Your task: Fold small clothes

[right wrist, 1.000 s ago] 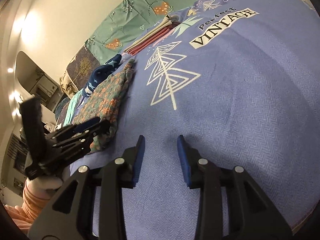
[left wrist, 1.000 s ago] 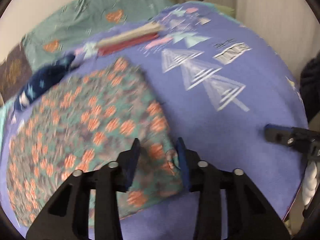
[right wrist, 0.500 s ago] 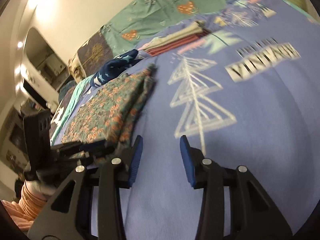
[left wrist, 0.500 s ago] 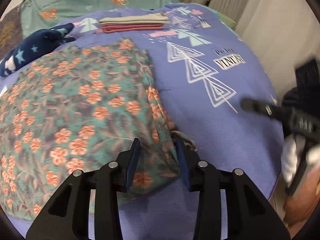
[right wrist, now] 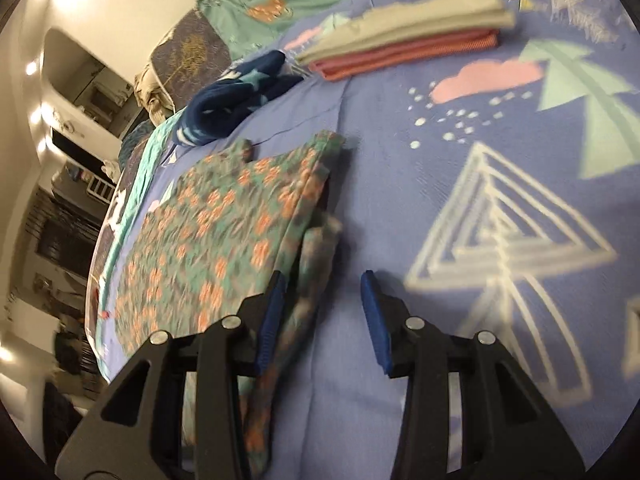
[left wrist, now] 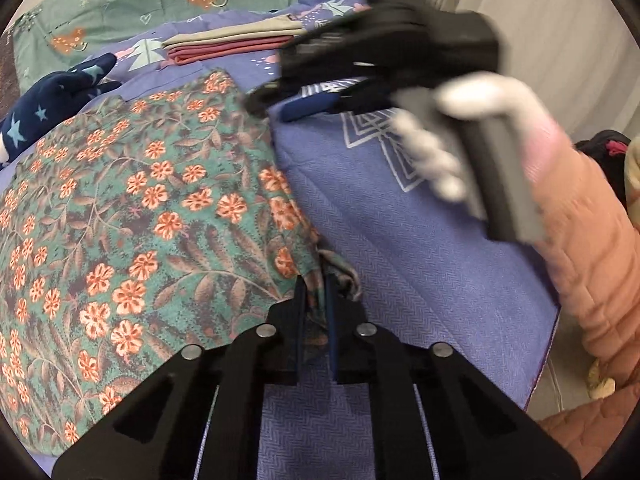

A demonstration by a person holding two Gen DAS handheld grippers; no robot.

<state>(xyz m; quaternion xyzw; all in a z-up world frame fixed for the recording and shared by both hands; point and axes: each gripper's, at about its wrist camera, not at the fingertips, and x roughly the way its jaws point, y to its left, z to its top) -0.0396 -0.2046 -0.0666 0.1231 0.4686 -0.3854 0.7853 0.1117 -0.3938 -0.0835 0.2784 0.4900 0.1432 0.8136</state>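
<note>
Blue bedspread (left wrist: 420, 272), rumpled floral garment (left wrist: 152, 208)

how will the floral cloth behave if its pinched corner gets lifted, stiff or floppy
Probably floppy: the floral cloth bunches into soft folds where the left claw has just closed on its corner. It looks thin and light, lying flat in layers on the blue blanket, so the rest should drape and trail. The layers may slide apart, since loose edges already show near the open right claw.

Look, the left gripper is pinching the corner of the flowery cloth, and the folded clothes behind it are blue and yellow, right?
Nearly. The left gripper does pinch the flowery cloth corner, but the folded clothes are beige on top and red underneath. The right wrist view shows them best.
</note>
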